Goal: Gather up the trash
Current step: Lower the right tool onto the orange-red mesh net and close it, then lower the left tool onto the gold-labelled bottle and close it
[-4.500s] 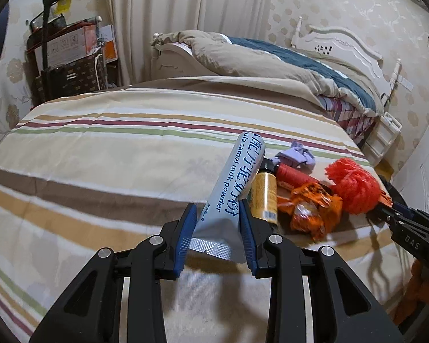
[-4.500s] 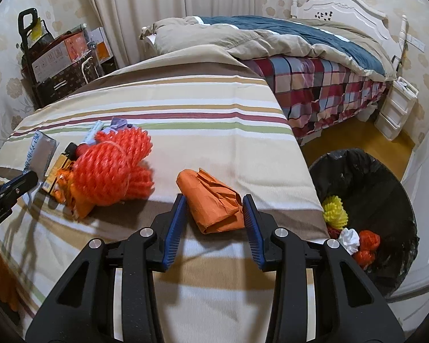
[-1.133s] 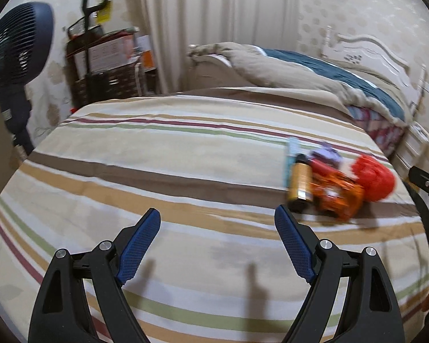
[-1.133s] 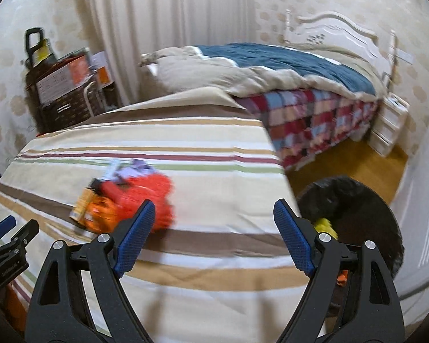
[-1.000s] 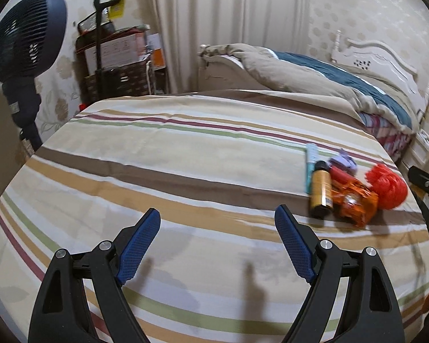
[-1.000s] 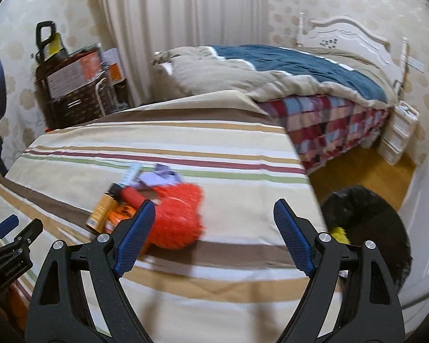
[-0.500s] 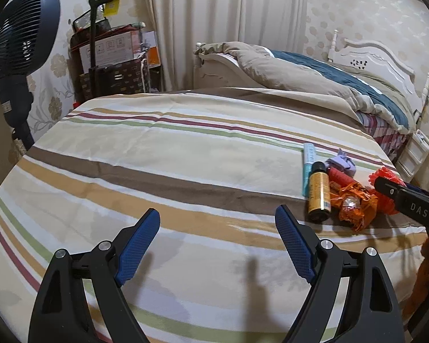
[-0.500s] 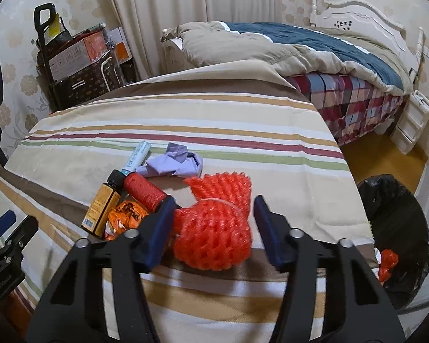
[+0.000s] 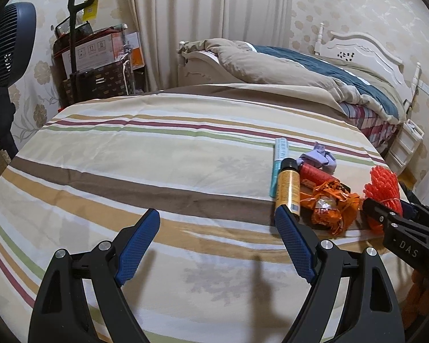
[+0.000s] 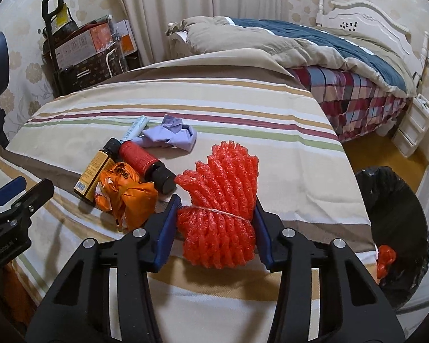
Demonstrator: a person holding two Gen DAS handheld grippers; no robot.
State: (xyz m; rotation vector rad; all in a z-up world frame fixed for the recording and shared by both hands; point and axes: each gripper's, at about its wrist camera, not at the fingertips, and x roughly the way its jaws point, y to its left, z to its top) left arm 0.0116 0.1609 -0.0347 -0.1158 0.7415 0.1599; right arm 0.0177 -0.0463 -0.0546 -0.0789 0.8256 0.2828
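My right tongs (image 10: 216,223) are closing on the red foam net bundle (image 10: 221,200), which sits between the jaws at the near edge of the striped bedcover (image 10: 186,91); both blue pads (image 10: 167,227) already press its sides by the string tied round its middle. My left tongs (image 9: 214,240) hang wide open with nothing but cover between them. Little writing can be read: "DAS" in pale letters on the black body of the right tongs as my left camera sees them, and some faint letters on the left tongs' body at the left edge of my right camera, too small to make out. The brown bottle (image 10: 95,171) with its yellow label shows a barcode, its text unreadable; the crumpled orange wrapper (image 10: 125,191) carries dark print I cannot read. Just left of my right tongs lie that wrapper and bottle, a red bottle (image 10: 144,158) with a black cap, a lilac crumpled cloth (image 10: 171,135) and a pale blue tube (image 10: 135,130) — from the left they sit just past my right-hand jaw. Only my right camera shows the black-lined bin (image 10: 394,217) on the floor to the right of the tongs, a red scrap (image 10: 386,260) inside it. Only my left camera shows the whole dark fan (image 9: 7,45) — far left.
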